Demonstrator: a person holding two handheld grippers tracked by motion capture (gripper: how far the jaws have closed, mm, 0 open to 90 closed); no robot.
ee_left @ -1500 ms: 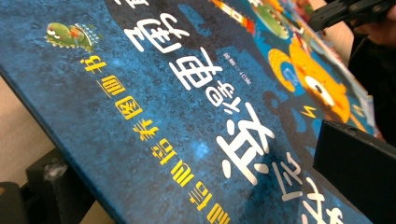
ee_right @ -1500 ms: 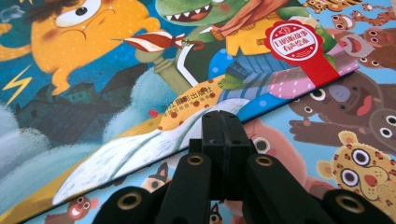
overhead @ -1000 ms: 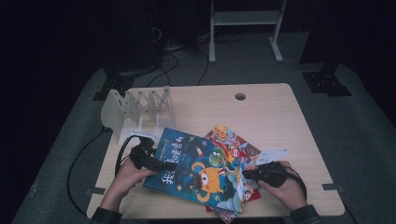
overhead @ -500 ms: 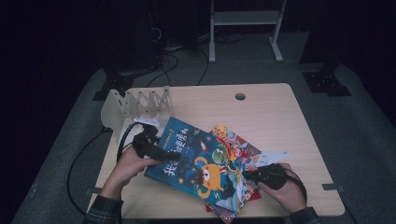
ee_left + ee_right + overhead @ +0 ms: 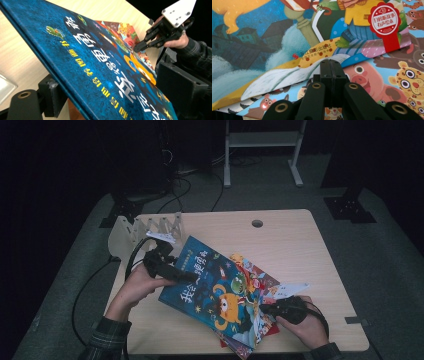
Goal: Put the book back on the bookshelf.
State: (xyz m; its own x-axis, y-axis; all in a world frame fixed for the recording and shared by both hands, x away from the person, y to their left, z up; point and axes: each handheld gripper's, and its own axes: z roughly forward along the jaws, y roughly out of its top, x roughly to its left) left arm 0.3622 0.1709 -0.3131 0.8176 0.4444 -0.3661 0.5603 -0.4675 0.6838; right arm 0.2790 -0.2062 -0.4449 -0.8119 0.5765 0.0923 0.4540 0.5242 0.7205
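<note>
The left gripper [image 5: 187, 276] clamps the blue book [image 5: 215, 290], its jaws just closing, lifting one edge off the table [image 5: 300, 250]; the right gripper [image 5: 264, 309], closed, presses the books beneath [image 5: 260, 280]

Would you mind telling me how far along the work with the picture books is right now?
Done: nothing looks put away; the white rack holds no book. In hand: the left hand-held gripper has the blue book between its jaws, which have just been closing, its edge raised off the table. The right hand-held gripper, shut, rests against the pile of books. Left, probably: moving the books to the rack.
</note>
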